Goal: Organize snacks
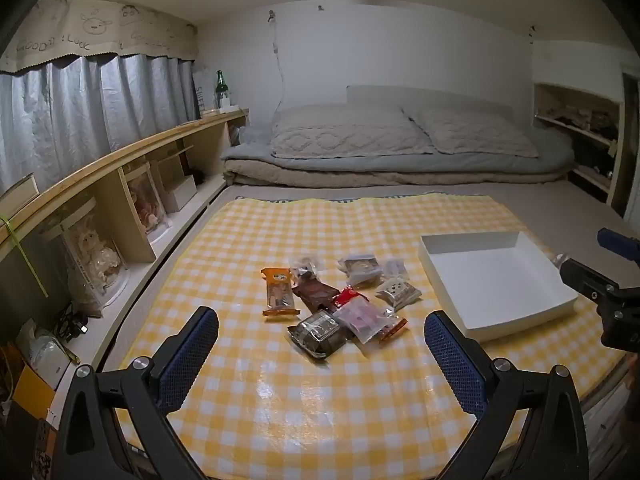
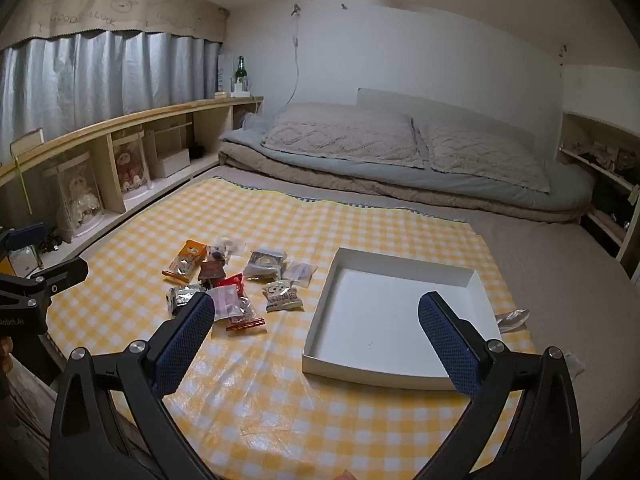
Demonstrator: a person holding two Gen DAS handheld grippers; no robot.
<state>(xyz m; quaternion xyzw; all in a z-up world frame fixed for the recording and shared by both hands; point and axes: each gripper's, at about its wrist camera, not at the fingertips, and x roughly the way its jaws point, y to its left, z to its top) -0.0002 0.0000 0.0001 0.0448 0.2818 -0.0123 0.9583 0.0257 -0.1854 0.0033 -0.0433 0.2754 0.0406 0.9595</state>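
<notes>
Several wrapped snacks (image 1: 336, 300) lie in a loose pile on the yellow checked cloth (image 1: 280, 400); they also show in the right wrist view (image 2: 232, 280). An empty white tray (image 1: 496, 280) sits to their right, also in the right wrist view (image 2: 396, 316). My left gripper (image 1: 320, 336) is open and empty, held above the cloth just short of the pile. My right gripper (image 2: 316, 320) is open and empty, over the tray's near left edge. An orange packet (image 1: 278, 292) lies at the pile's left.
A folded duvet with two pillows (image 1: 392, 140) lies beyond the cloth. Wooden shelves (image 1: 120, 200) with boxed dolls run along the left wall. A crumpled clear wrapper (image 2: 512, 318) lies right of the tray. The other gripper (image 1: 608, 300) shows at the right edge.
</notes>
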